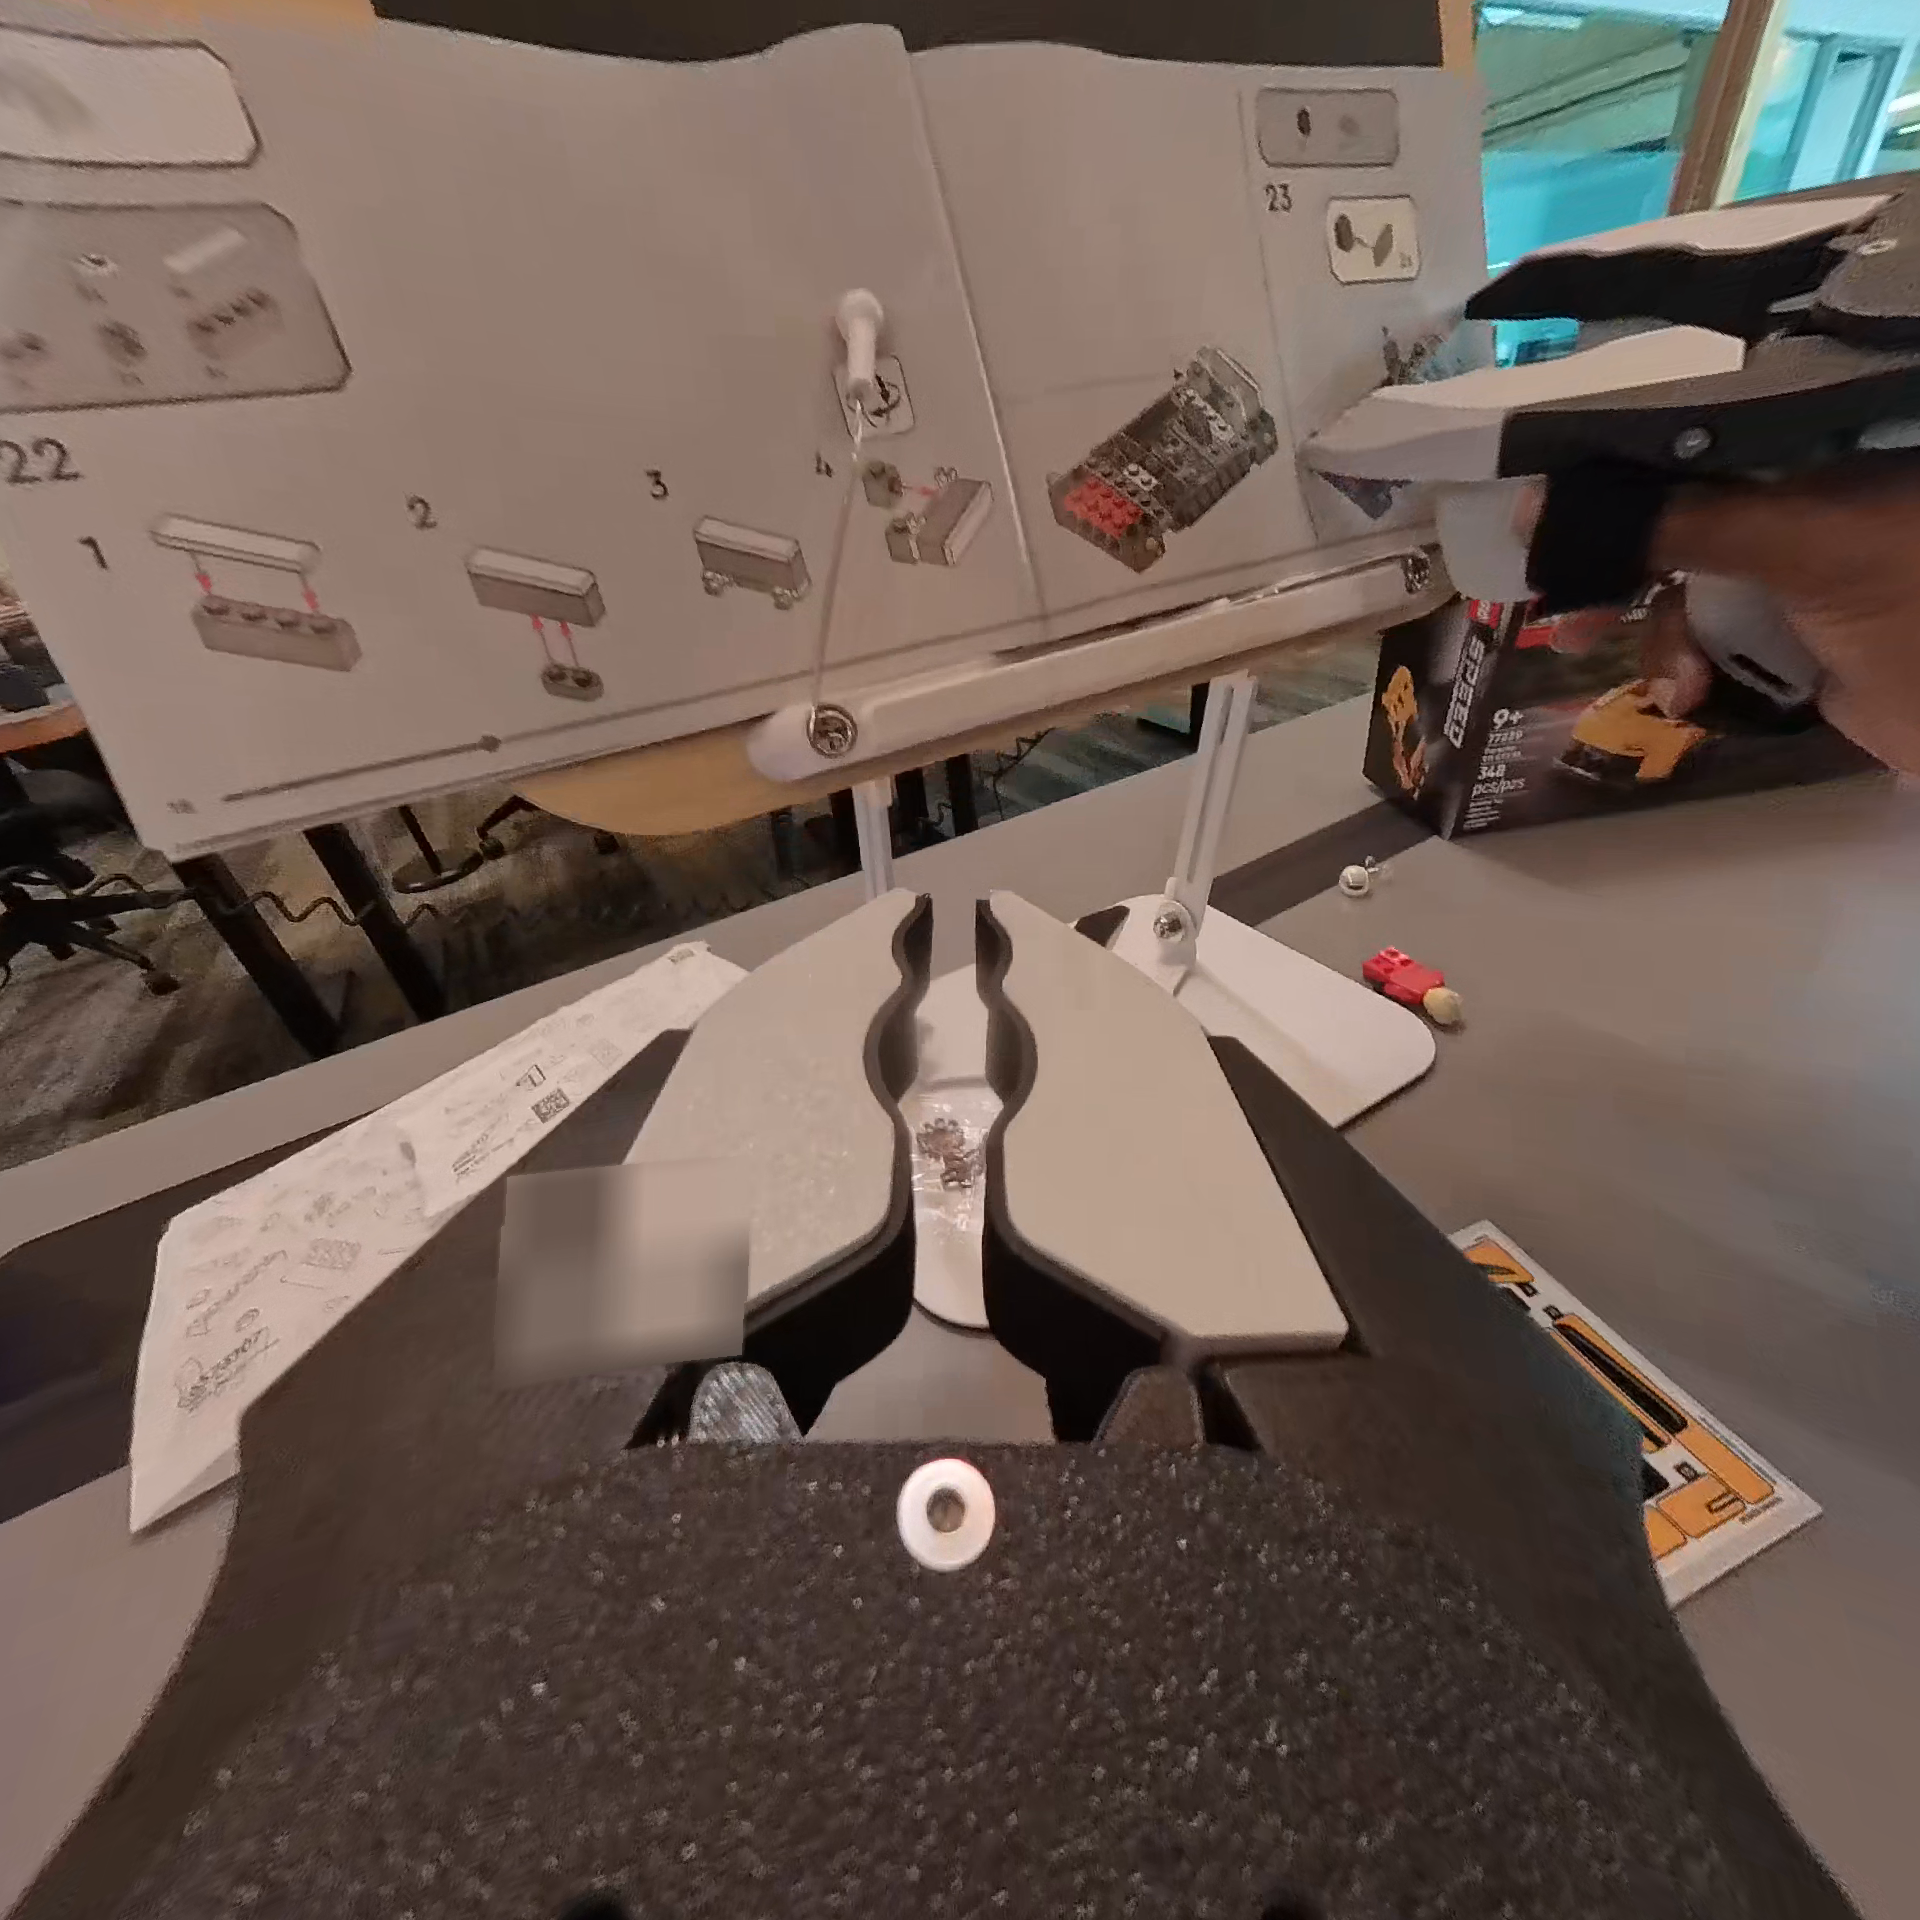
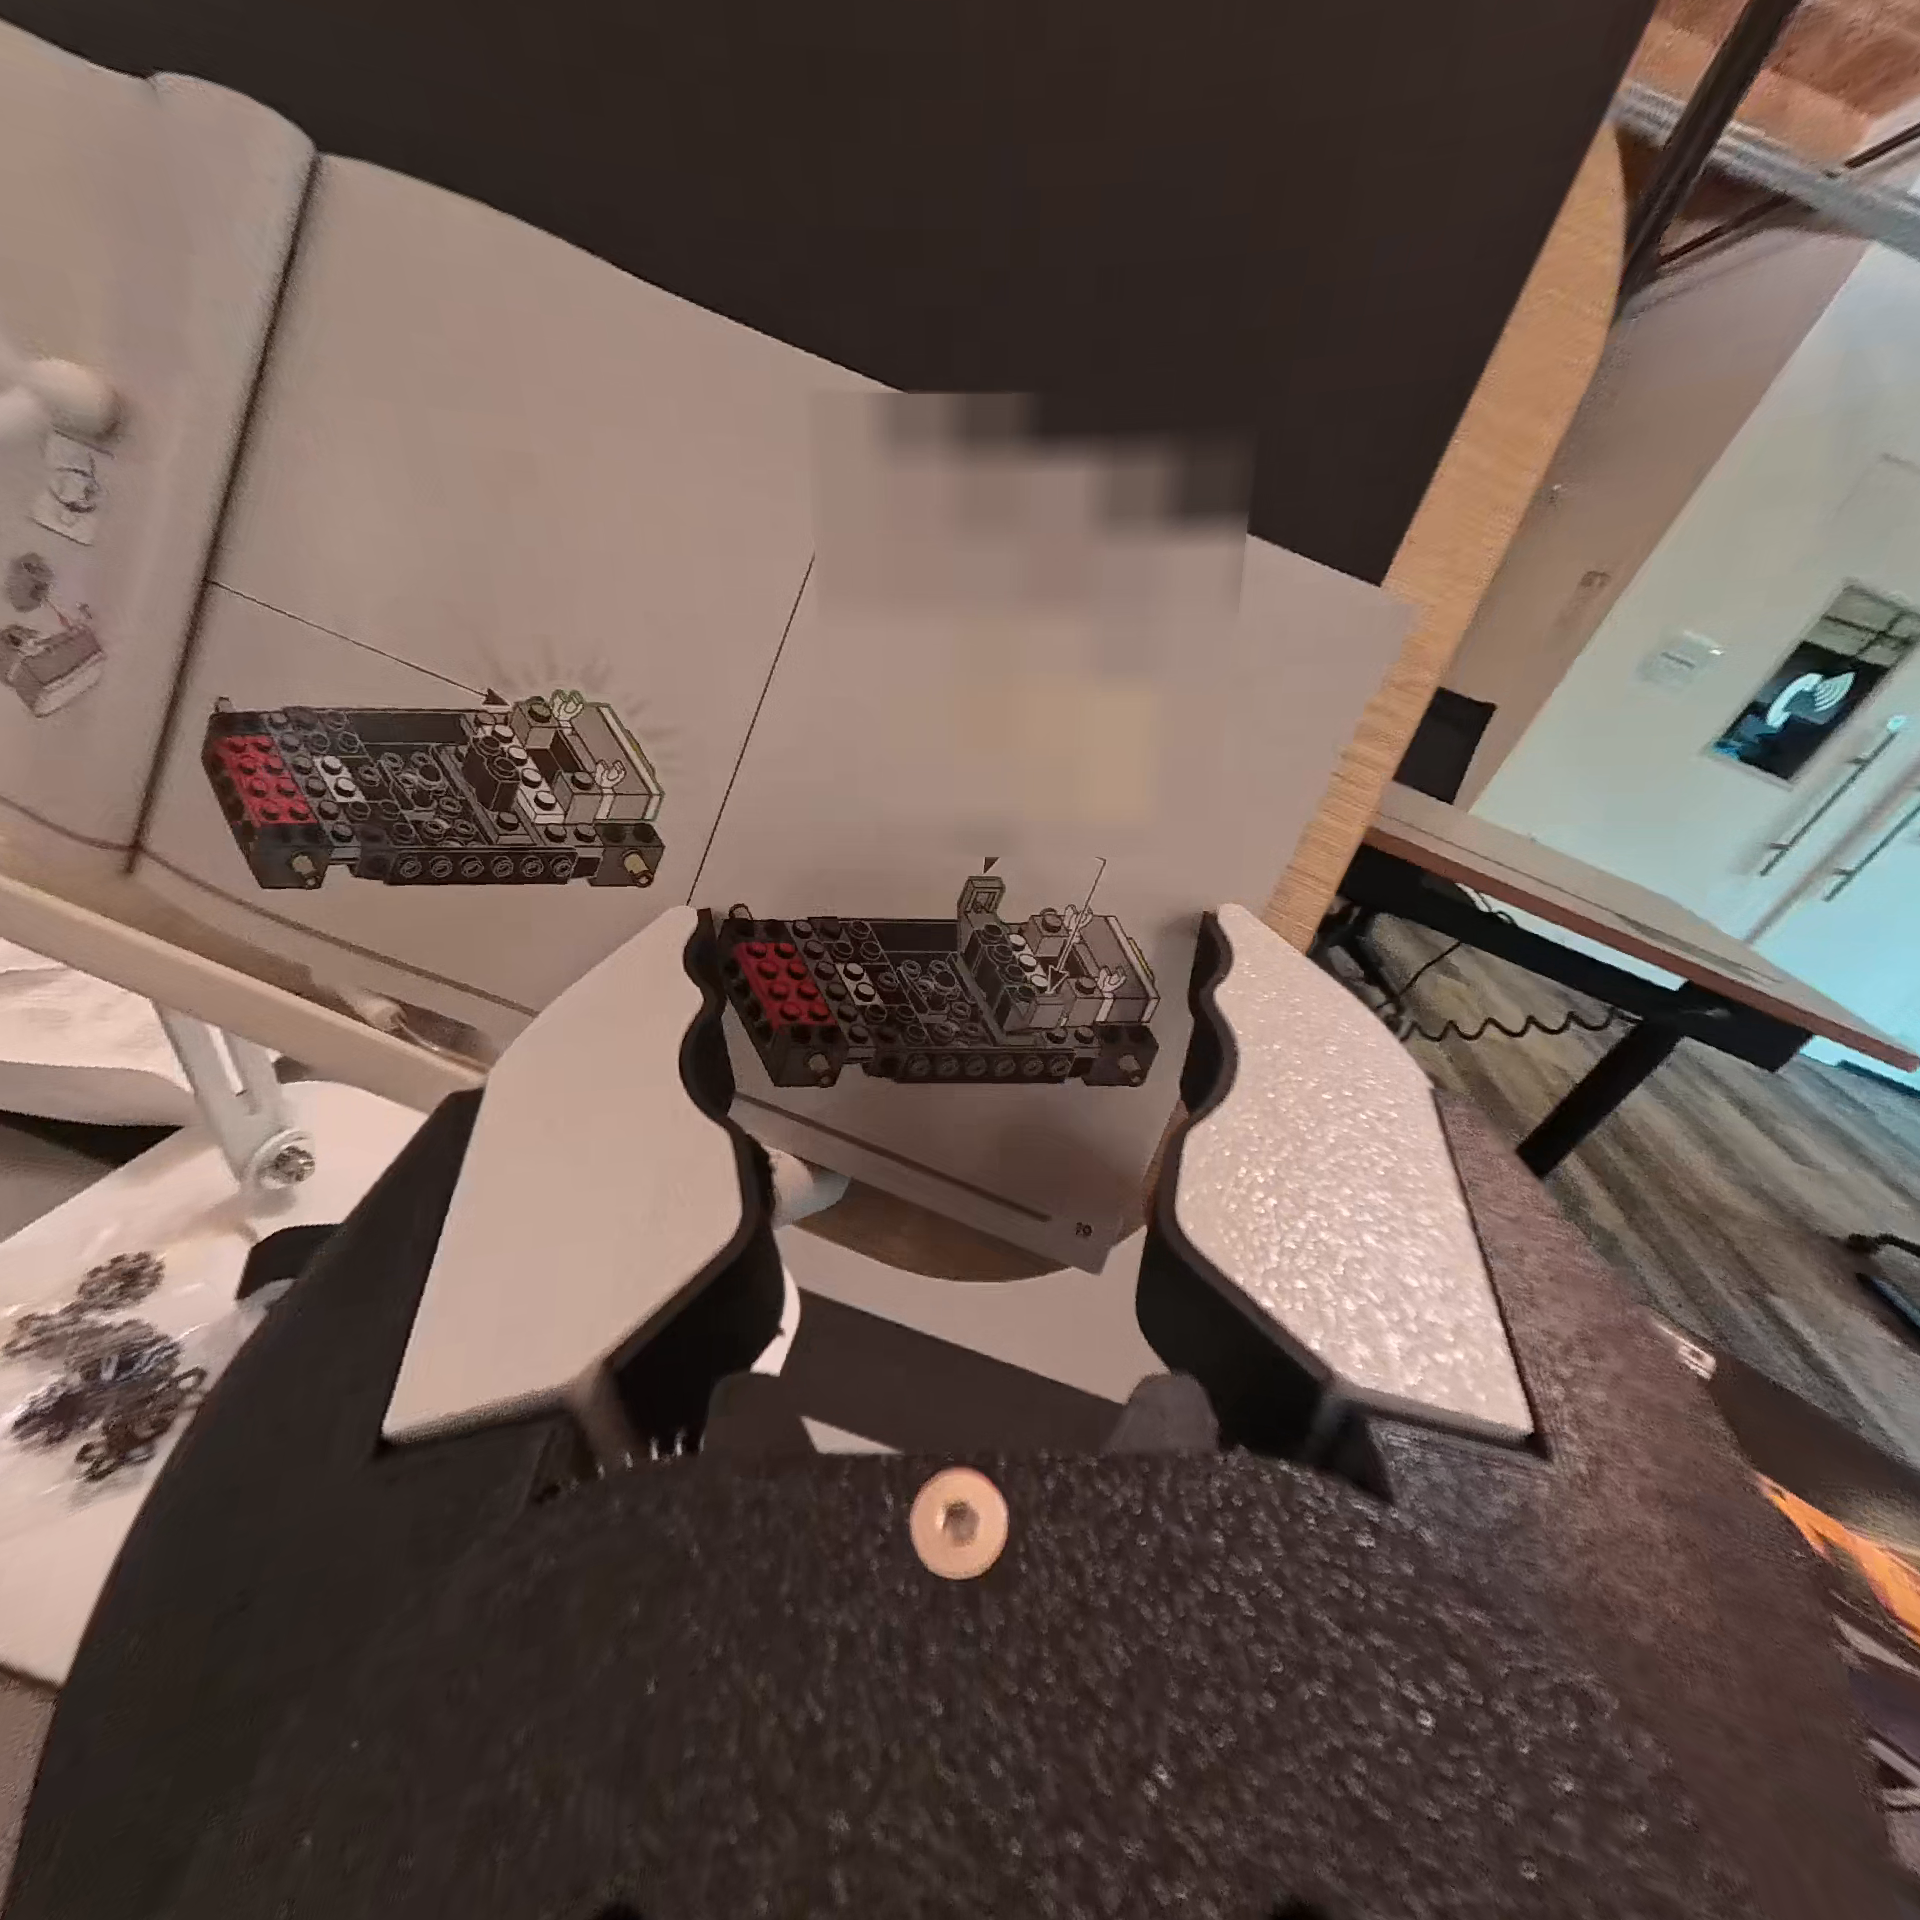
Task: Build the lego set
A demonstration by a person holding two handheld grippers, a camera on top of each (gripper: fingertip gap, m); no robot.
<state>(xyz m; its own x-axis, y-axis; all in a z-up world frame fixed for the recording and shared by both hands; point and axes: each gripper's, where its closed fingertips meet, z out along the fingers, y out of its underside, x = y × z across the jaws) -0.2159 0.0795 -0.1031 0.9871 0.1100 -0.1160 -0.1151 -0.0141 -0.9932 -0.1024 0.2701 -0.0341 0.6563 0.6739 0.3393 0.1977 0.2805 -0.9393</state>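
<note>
Left wrist view: bare grey table (image 1: 1621, 1091) lies to the right.
Left gripper (image 1: 954, 914) sits low, almost closed, holding nothing; right gripper (image 2: 951, 935) is raised, wide open, empty, facing the instruction booklet (image 2: 499, 582).

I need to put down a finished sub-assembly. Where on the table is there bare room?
Bare grey tabletop lies between the red piece, the lego box and the sticker sheet. It is crowded on the left, where paper sheets lie, and at the centre, where the stand base carries a bag of small parts.

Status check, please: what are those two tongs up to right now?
Left tongs nearly shut, empty. Right tongs open at instruction booklet. Nothing in the way.
</note>
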